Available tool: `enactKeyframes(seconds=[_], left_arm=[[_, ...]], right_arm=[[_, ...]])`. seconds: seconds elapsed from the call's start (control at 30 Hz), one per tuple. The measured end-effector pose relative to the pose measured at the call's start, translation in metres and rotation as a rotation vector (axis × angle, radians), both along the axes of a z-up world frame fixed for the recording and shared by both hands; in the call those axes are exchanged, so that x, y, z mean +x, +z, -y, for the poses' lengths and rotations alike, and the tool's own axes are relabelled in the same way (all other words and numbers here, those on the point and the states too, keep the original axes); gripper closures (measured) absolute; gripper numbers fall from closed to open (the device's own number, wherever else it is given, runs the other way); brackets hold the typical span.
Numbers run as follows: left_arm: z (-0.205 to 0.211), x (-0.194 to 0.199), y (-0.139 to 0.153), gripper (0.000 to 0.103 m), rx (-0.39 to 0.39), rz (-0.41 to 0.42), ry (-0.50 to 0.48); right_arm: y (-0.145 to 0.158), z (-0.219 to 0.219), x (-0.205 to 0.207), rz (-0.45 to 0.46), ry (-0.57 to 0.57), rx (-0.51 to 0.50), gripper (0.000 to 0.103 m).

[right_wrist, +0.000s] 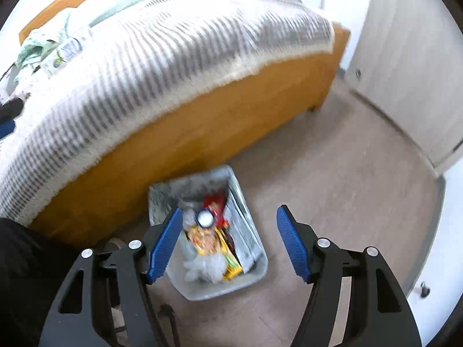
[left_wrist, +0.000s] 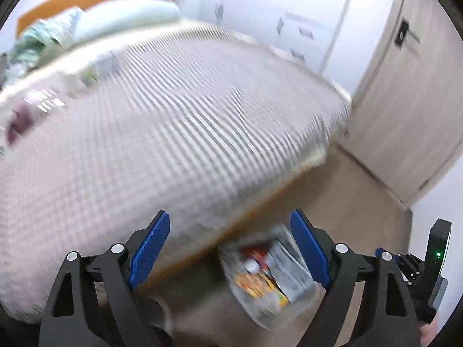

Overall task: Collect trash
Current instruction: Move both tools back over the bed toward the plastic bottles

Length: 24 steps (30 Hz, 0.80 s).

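A grey bin (right_wrist: 220,289) stands on the floor against the side of the bed. It holds yellow wrappers (right_wrist: 208,240), a red packet (right_wrist: 215,202), a white round lid (right_wrist: 205,217) and crumpled clear plastic (right_wrist: 205,266). My right gripper (right_wrist: 229,212) hangs above the bin, open, with nothing between its blue pads. My left gripper (left_wrist: 230,221) is open and empty too, over the bed's edge with the bin (left_wrist: 260,315) below it. Blurred litter lies on the striped blanket: a shiny wrapper (left_wrist: 46,101), a dark purple piece (left_wrist: 18,124) and a labelled pack (right_wrist: 68,50).
The wooden bed frame (right_wrist: 202,127) fills the left and middle, with a pillow (right_wrist: 124,0) and a green patterned cloth (right_wrist: 34,46) at its head. Pale cabinet doors (right_wrist: 405,72) stand on the right. Beige floor (right_wrist: 332,173) lies between them. Dark clothing (right_wrist: 23,260) shows at lower left.
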<state>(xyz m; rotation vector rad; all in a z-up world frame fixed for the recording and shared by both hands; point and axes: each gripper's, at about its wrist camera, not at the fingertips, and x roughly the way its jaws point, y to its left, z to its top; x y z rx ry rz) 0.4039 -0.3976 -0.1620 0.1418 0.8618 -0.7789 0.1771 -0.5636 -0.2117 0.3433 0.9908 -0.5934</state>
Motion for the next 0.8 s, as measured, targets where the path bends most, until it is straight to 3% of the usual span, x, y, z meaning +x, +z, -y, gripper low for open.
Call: enactKeyframes(seconds=[0.2, 0.33, 0.47, 0.53, 0.6, 0.8], left_arm=[[-0.084, 0.060, 0.048, 0.012, -0.073, 0.113, 0.146], [-0.139, 0.105, 0.054, 0.012, -0.046, 0.161, 0.240], [-0.207, 0.163, 0.056, 0.012, -0.070, 0.174, 0.422], [-0.238, 0.197, 0.048, 0.012, 0.001, 0.195, 0.497], [-0.256, 0.221, 0.041, 0.012, 0.030, 0.212, 0.530], [-0.303, 0.302, 0.022, 0.016, -0.020, 0.168, 0.515]], right_arm=[[0.035, -0.045, 0.052, 0.076, 0.104, -0.041, 0.038], [0.043, -0.083, 0.095, 0.076, 0.208, -0.074, 0.038], [0.043, -0.111, 0.125, 0.060, 0.267, -0.080, 0.038], [0.041, -0.122, 0.138, 0.041, 0.291, -0.084, 0.038], [0.038, -0.136, 0.152, 0.020, 0.313, -0.095, 0.038], [0.034, -0.165, 0.197, -0.027, 0.357, -0.119, 0.038]])
